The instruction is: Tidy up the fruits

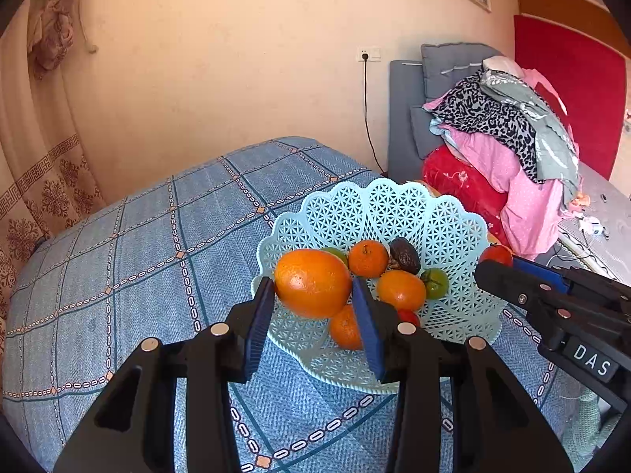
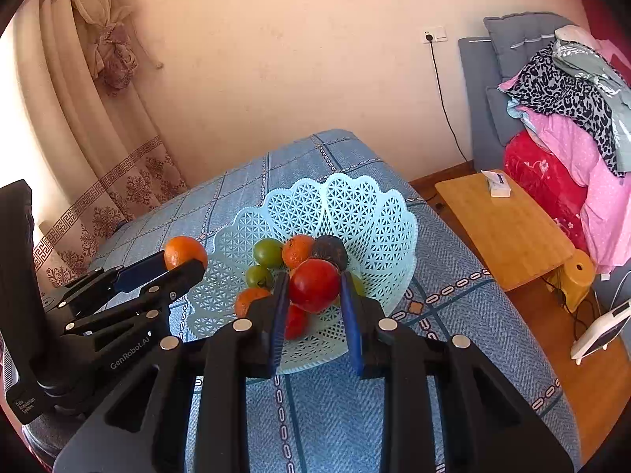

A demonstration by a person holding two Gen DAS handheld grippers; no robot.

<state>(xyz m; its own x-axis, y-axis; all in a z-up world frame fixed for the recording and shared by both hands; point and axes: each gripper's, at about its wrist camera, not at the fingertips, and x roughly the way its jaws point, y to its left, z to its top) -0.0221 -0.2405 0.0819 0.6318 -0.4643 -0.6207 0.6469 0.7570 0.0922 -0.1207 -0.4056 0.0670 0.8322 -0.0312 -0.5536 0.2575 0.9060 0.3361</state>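
Fruits: left gripper (image 1: 313, 307) pinches one orange (image 1: 312, 283), right gripper (image 2: 313, 307) one tomato (image 2: 314, 285).

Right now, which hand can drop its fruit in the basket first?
Right, probably. The right gripper holds the red fruit over the basket, above its middle. The left gripper holds the orange nearer the basket's edge.

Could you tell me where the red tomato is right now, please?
The red tomato is held between the right gripper fingers, just above the light blue basket, in front of the small orange and dark fruit.
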